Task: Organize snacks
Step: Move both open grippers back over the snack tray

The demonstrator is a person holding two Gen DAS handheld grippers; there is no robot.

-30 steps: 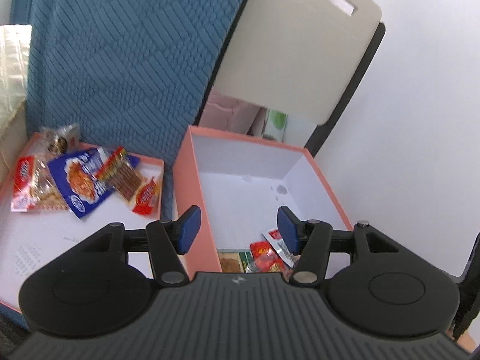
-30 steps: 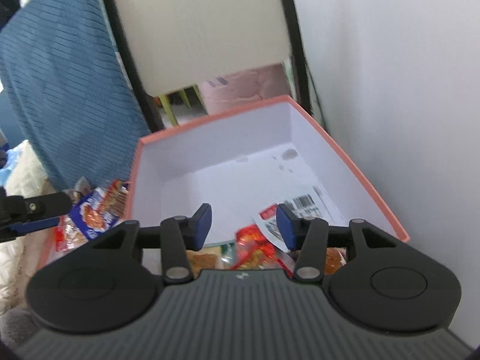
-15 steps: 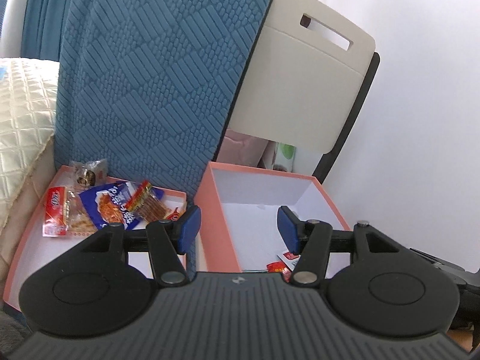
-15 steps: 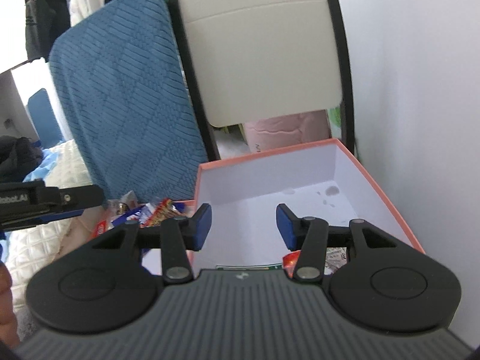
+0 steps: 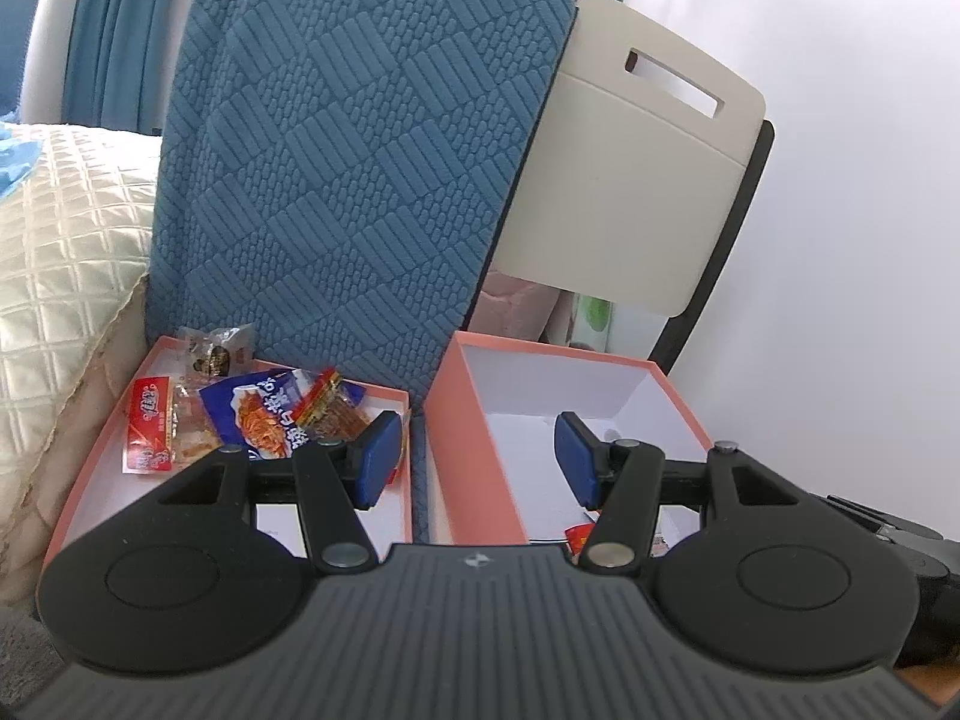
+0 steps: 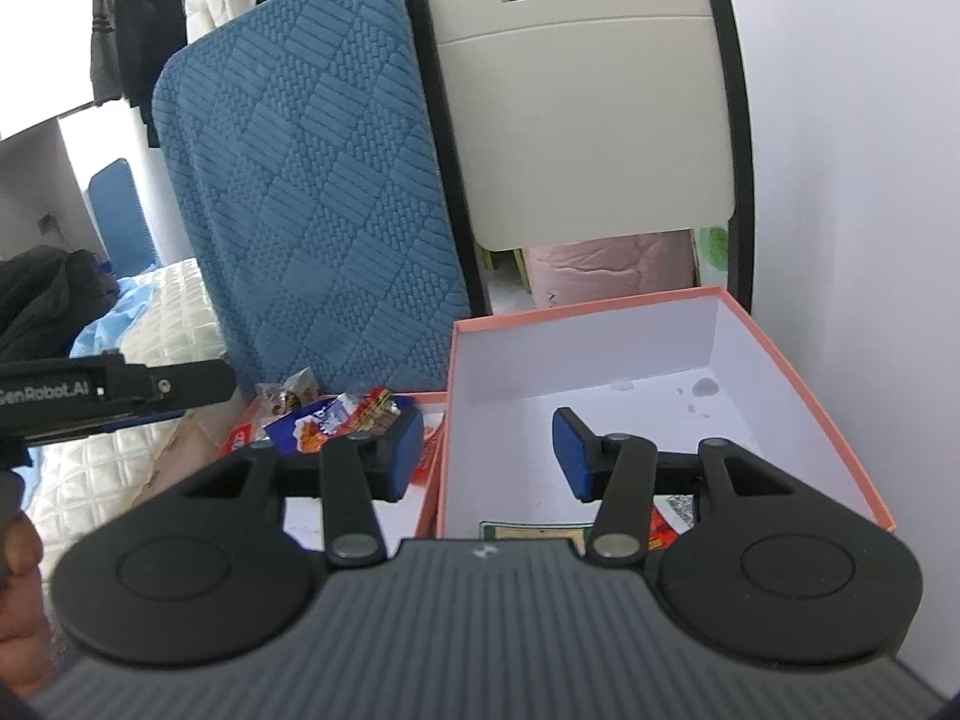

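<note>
A deep salmon box point(image 5: 474, 450) point(image 6: 798, 396) with a white inside stands on the right; a few snack packets show at its near end, mostly hidden behind the grippers. Left of it lies a shallow salmon lid point(image 5: 102, 438) holding several snack packets, among them a blue packet point(image 5: 258, 414) point(image 6: 306, 426) and a red packet point(image 5: 147, 429). My left gripper point(image 5: 474, 459) hangs open and empty above the gap between lid and box. My right gripper point(image 6: 489, 453) is open and empty over the box's near left wall. The left gripper's body point(image 6: 108, 396) shows at the left of the right wrist view.
A blue quilted cushion point(image 5: 360, 150) leans upright behind the lid. A beige folding chair back point(image 5: 636, 180) stands behind the box. A white wall point(image 5: 852, 240) runs along the right. A cream quilted bedspread point(image 5: 54, 240) lies at left. A hand point(image 6: 18, 558) shows at the left edge.
Both grippers have drawn back and risen from over the box. The views have tilted up, so the box's snacks have sunk behind the grippers and more cushion and chair shows.
</note>
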